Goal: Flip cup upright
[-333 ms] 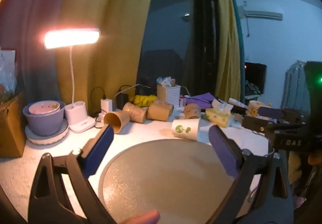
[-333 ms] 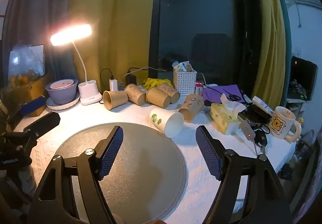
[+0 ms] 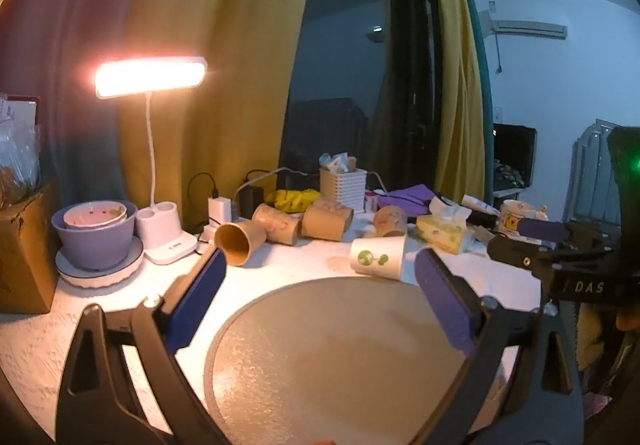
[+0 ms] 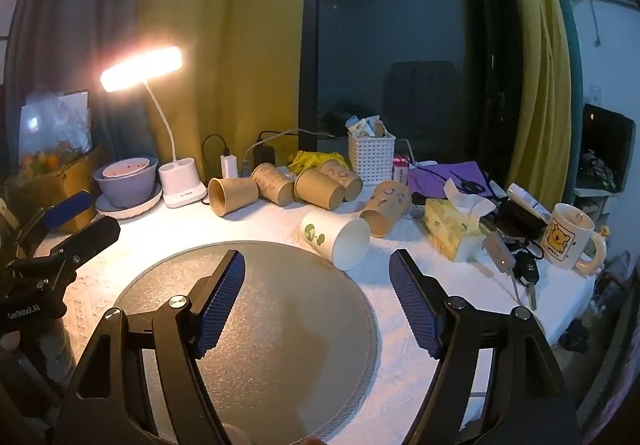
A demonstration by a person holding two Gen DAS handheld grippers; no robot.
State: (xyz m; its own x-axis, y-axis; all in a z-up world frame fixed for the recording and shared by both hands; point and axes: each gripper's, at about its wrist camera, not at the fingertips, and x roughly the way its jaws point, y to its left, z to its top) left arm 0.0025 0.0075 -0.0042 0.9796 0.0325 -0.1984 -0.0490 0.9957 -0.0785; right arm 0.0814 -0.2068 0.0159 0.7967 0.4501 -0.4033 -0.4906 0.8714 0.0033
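Note:
A white paper cup with a green tree print (image 4: 334,239) lies on its side at the far edge of the round grey mat (image 4: 256,329), mouth toward the right wrist camera. It also shows in the left wrist view (image 3: 378,257), beyond the mat (image 3: 340,357). My right gripper (image 4: 318,273) is open and empty, hovering over the mat just short of the cup. My left gripper (image 3: 320,273) is open and empty over the mat's near side. Each gripper appears at the edge of the other's view.
Several brown paper cups (image 4: 276,189) lie on their sides behind the white cup. A lit desk lamp (image 4: 182,187), purple bowl (image 4: 126,181), white basket (image 4: 370,157), tissue box (image 4: 454,227), keys (image 4: 524,271) and bear mug (image 4: 568,237) crowd the table's back and right.
Both views have shifted only slightly; the grippers stay open and the white cup lies where it was.

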